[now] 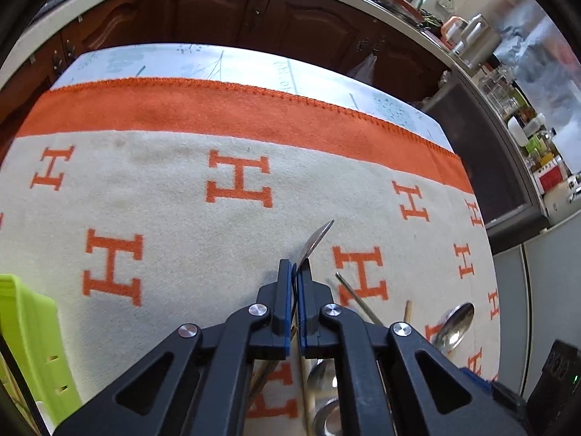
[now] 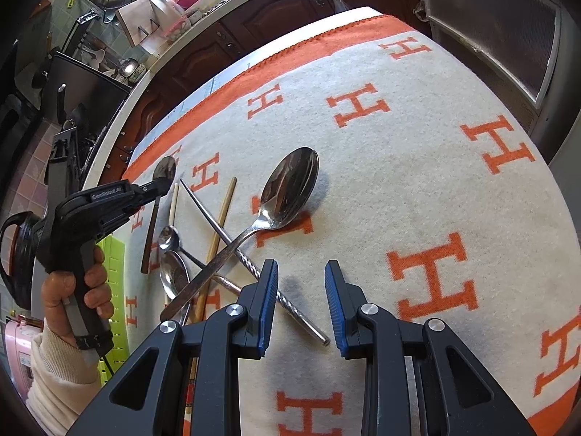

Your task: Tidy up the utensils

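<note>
Left wrist view: left gripper clenched on a dark-handled spoon; the thin metal bowl shows edge-on beyond the blue-padded fingertips.
Right wrist view: same spoon seen side-on, rounded bowl past the left gripper, brown handle slanting down toward the pile; the left hand wraps the black grip, cream sleeve at the wrist.
Right gripper: right gripper released, jaws wide apart, ribbed blue pads, hovering over the near end of the twisted metal chopstick.
Utensil pile: lies on the blanket left of centre in the right view. Large polished spoon, bowl up and mirror-bright, its patterned handle crossing over the twisted chopstick. Two pale wooden chopsticks run near to far. Two smaller metal spoons lie at the pile's left edge.
Blanket: felted cream cloth with orange H letters and an orange stitched border; a pale printed tablecloth shows beyond the border in the left view only.
Tray: lime-green plastic bin with slotted wall at the near left; in the right view a strip of it shows behind the left hand.
Surroundings: dark wood cabinets along the far side.
</note>
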`<state>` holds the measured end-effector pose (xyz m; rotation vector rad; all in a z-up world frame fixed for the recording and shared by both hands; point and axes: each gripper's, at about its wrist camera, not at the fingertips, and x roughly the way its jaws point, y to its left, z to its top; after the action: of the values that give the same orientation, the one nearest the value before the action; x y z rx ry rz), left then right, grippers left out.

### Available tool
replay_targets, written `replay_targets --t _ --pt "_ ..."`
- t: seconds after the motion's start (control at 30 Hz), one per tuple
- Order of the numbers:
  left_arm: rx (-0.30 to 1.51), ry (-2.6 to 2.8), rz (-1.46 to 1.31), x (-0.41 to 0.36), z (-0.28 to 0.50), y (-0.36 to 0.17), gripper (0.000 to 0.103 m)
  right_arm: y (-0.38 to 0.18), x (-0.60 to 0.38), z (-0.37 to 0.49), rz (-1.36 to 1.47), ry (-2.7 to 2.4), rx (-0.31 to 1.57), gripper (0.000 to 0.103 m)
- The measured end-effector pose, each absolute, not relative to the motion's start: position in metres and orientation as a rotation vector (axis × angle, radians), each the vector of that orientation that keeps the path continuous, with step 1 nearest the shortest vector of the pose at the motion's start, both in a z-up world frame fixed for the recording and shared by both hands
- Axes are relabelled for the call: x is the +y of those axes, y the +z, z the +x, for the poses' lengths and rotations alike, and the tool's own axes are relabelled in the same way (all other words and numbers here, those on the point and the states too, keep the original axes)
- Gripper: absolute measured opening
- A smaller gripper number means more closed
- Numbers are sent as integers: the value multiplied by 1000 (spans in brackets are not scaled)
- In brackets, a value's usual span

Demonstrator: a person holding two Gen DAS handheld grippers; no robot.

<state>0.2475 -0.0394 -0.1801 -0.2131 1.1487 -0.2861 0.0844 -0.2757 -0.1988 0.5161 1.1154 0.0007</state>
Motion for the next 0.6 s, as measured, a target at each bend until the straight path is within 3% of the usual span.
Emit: replay_targets --t 0.33,0.4,0.6 --pt "1100 -279 -217 1 193 -118 0 -205 -298 110 611 -16 1089 28" --pt "1090 -248 -223 18 176 -102 0 -205 -300 116 606 -26 1070 33" --pt "1044 -90 -275 80 127 -72 0 -208 -293 139 554 -49 1018 33"
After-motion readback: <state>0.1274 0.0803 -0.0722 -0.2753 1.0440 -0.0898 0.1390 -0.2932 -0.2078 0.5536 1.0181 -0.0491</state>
